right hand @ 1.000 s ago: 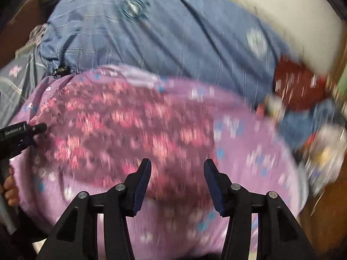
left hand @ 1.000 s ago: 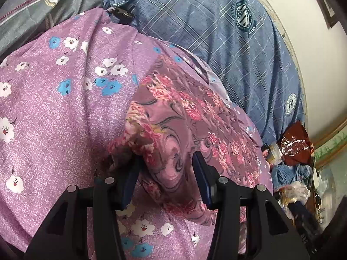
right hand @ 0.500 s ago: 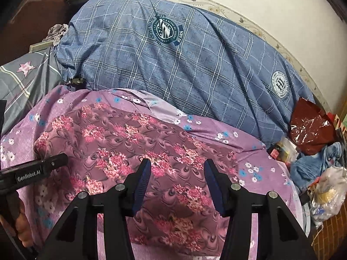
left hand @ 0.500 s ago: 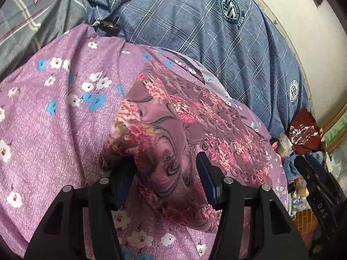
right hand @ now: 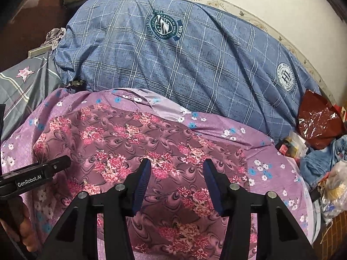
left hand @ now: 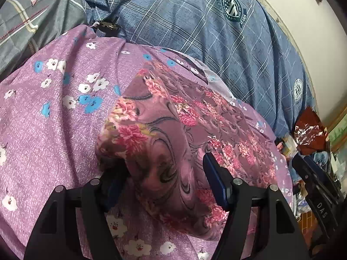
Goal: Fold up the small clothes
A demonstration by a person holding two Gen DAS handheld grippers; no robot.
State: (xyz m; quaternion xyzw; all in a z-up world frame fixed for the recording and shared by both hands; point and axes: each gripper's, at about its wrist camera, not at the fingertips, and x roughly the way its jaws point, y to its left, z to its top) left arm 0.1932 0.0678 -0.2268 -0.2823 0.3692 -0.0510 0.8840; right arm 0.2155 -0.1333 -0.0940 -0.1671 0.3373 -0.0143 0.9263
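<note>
A maroon floral garment [left hand: 173,119] lies spread on a purple flowered sheet [left hand: 54,119]. My left gripper [left hand: 162,166] sits at its near left corner, where the fabric is bunched up between the fingers and draped over the left one. Its jaws are opening and the right pad [left hand: 214,184] stands apart from the cloth. In the right wrist view the garment [right hand: 130,138] lies flat, and my right gripper [right hand: 177,162] hovers over its middle front. Its jaws are closing slightly with nothing gripped. The left gripper [right hand: 36,173] shows at the garment's left edge.
A blue plaid duvet [right hand: 173,65] is heaped behind the sheet. Grey cloth with a pink star [left hand: 32,10] lies at the far left. A red plastic bag [right hand: 318,119] and loose clutter [right hand: 331,186] sit past the right edge. A person's hand [right hand: 23,234] holds the left gripper.
The left gripper's jaws have spread wider, and the bunched corner now sits loose between them. The right gripper swept across to the garment's middle and has steadied there.
</note>
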